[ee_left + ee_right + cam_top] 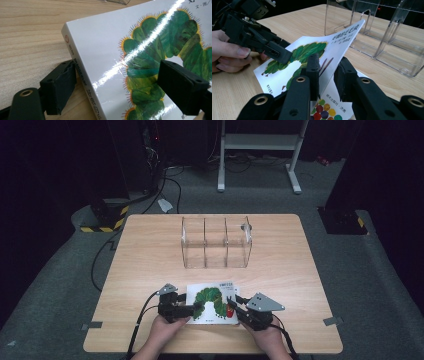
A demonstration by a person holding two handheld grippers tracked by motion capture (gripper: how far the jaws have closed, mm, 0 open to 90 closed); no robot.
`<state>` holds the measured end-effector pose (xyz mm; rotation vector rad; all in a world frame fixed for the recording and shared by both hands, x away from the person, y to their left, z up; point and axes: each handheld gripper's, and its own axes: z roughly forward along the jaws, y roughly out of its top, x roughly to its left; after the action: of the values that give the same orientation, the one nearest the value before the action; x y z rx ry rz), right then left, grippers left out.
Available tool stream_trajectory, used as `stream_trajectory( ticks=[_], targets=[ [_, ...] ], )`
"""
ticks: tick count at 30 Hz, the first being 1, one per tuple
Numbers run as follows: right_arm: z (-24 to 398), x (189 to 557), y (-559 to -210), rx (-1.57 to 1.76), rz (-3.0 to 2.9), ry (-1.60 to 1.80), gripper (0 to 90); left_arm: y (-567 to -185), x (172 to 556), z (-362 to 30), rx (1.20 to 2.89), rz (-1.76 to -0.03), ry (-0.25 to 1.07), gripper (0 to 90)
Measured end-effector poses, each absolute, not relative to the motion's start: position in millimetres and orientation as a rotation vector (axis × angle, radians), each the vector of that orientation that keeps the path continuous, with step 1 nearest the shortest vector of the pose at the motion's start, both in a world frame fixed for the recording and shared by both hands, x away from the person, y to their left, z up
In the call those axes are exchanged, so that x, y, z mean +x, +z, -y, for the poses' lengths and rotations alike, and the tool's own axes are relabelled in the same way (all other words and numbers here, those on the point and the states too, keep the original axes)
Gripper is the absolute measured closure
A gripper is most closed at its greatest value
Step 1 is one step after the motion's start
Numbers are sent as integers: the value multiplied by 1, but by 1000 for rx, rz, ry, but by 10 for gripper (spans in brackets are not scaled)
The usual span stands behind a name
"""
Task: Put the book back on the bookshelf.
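On my left, the left gripper sits at the picture book's spine edge, near the front of the wooden surface. In the left gripper view its fingers stand wide: one is beside the spine down at the surface, the other hovers over the glossy cover with the green caterpillar. I cannot see either pad pressing on the book, so I read them as open around that edge, gripping nothing.

The book lies between my two hands, its spine side flat on the surface.

On my right, the right gripper has its fingers closed on the front cover, pinching it at the free edge. In the right gripper view the cover is lifted at a slant, and the inner page with coloured dots shows beneath it.

Farther back, well apart from the book, stands a clear acrylic divider rack with upright partitions.
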<state>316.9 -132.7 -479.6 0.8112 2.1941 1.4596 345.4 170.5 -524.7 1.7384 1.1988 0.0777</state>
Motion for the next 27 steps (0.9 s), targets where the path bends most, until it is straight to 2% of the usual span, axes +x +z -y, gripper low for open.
stream_trajectory(
  ticks=[11,27],
  targets=[
    [136,322,-476,896,-2178,1475,737,-517,339,-172,1736,-1172,186,277],
    [135,322,-481,977,-2095,1423,674,-499,320,-168,1727,-1073,495,462]
  ],
)
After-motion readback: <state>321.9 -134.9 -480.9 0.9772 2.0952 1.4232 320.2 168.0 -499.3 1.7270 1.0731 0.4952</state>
